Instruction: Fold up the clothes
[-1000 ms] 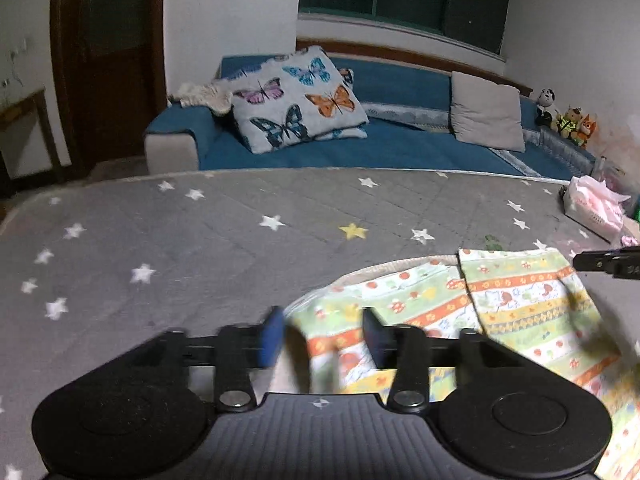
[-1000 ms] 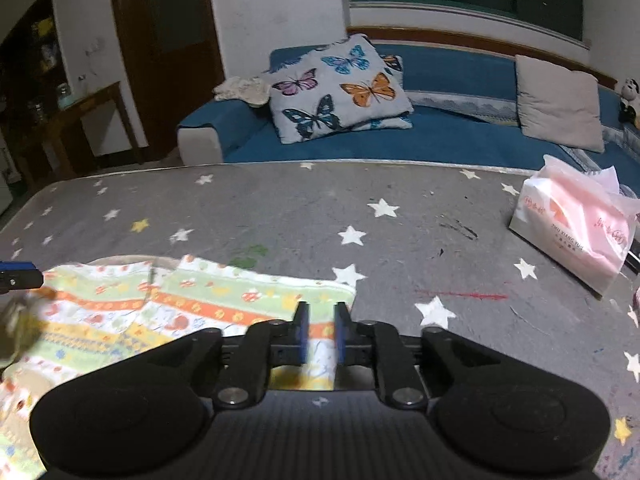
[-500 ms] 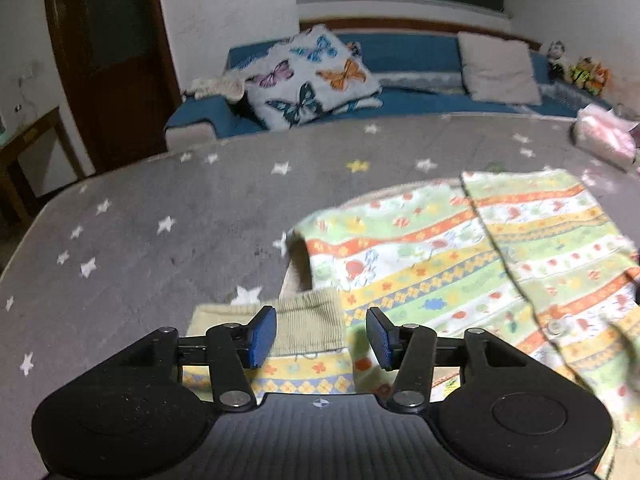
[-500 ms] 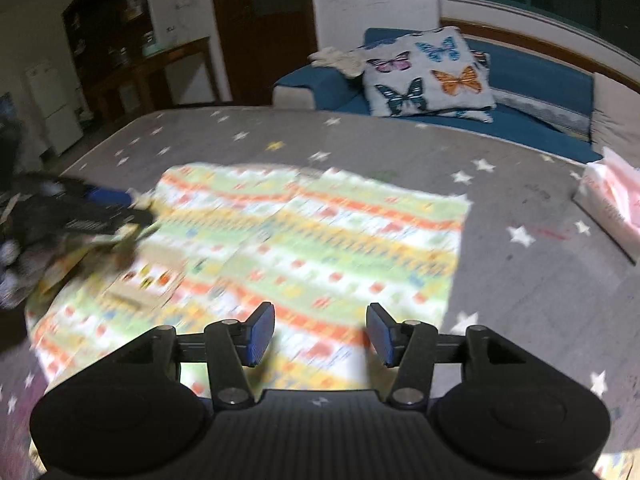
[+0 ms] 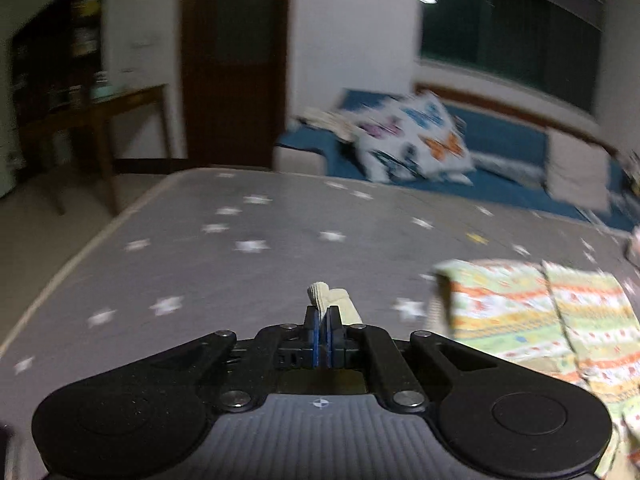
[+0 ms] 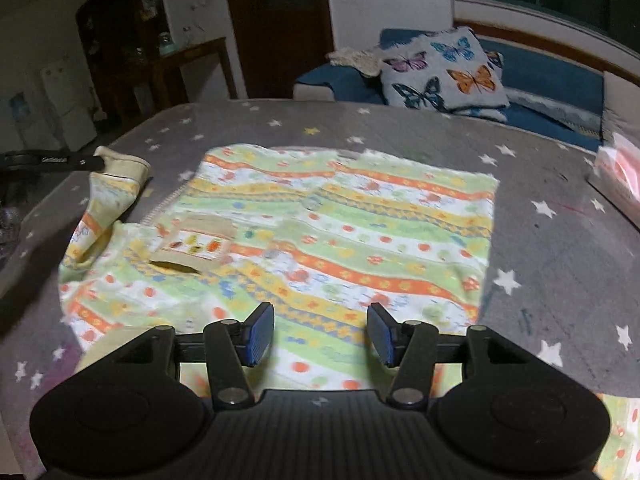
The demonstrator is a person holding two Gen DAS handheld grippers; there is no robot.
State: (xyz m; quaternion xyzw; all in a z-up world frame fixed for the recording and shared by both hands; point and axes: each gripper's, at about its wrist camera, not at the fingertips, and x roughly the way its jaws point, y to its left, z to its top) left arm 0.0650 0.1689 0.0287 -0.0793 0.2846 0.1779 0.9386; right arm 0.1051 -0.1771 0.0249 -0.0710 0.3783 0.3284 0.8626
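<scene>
A child's garment (image 6: 340, 236) with green, orange and yellow stripes lies spread on the grey star-patterned table (image 6: 560, 264). It has a small chest pocket (image 6: 196, 244). Its beige ribbed cuff (image 5: 330, 300) is pinched in my shut left gripper (image 5: 322, 332), which lifts the sleeve (image 6: 108, 196) off the table at the garment's left side. That gripper shows in the right wrist view (image 6: 94, 162) as a dark bar at the far left. My right gripper (image 6: 320, 332) is open and empty, hovering above the garment's near hem.
A pink tissue pack (image 6: 618, 176) lies at the table's right edge. Behind the table stand a blue sofa (image 6: 552, 80) with a butterfly cushion (image 6: 440, 68), a wooden side table (image 6: 188, 64) and a dark door (image 5: 236, 60).
My left gripper has shut on the beige cuff and pulled the sleeve out to the left. My right gripper let go of the fabric, opened and drew back over the near hem.
</scene>
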